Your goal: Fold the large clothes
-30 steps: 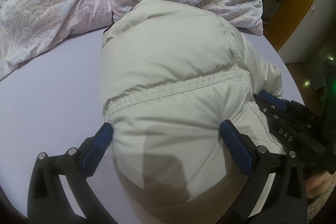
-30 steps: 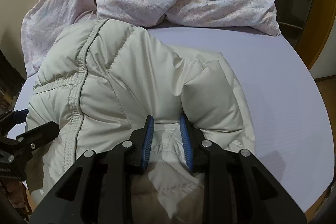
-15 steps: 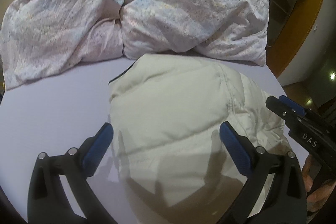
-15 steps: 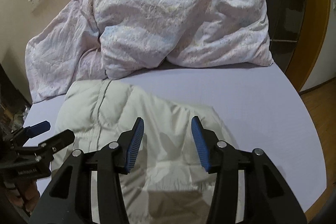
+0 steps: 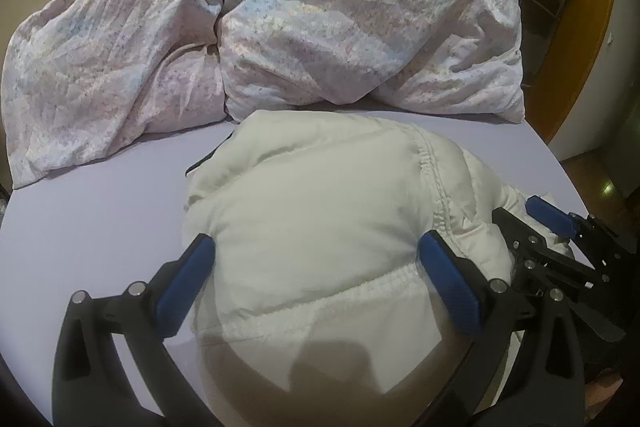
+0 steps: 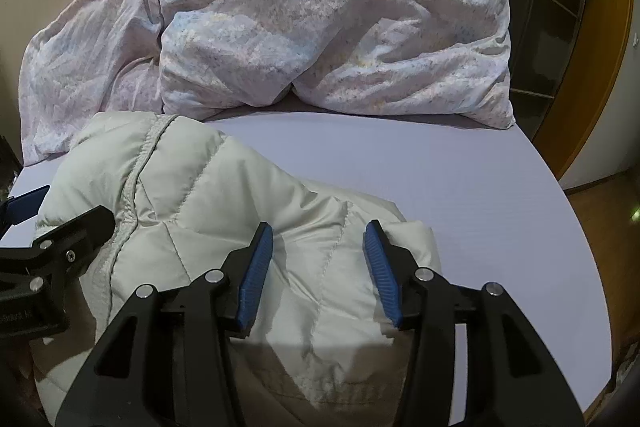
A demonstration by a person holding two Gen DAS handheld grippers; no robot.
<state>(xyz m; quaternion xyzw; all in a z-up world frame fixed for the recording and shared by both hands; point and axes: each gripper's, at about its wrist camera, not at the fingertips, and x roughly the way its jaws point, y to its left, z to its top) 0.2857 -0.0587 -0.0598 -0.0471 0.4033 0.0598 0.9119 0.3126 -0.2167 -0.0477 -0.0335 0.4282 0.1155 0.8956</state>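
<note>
I have the puffy cream jacket [image 5: 320, 227] lying folded in a bundle on the lilac bed sheet [image 5: 92, 219], toward the near edge of the bed, with the crumpled floral duvet [image 5: 280, 27] heaped along the far edge. My left gripper [image 5: 316, 267] has its jaws spread wide, one blue pad on each side of the bundle and nothing pinched between them. Its camera shows a dark strip at the jacket's far left corner, which the other view does not catch, and my right gripper's black frame [image 5: 560, 251] just beside the jacket's right side.

From the right wrist, my right gripper [image 6: 318, 255] is also parted, the pads standing over a quilted panel near the jacket's right end; I cannot tell whether they touch the fabric. Only this view shows the wide bare stretch of sheet [image 6: 460, 187] running to the bed's right edge, and the jacket's gathered seam running away toward the duvet [image 6: 320, 7]. The left gripper [image 6: 60, 239] shows at the jacket's left side.
</note>
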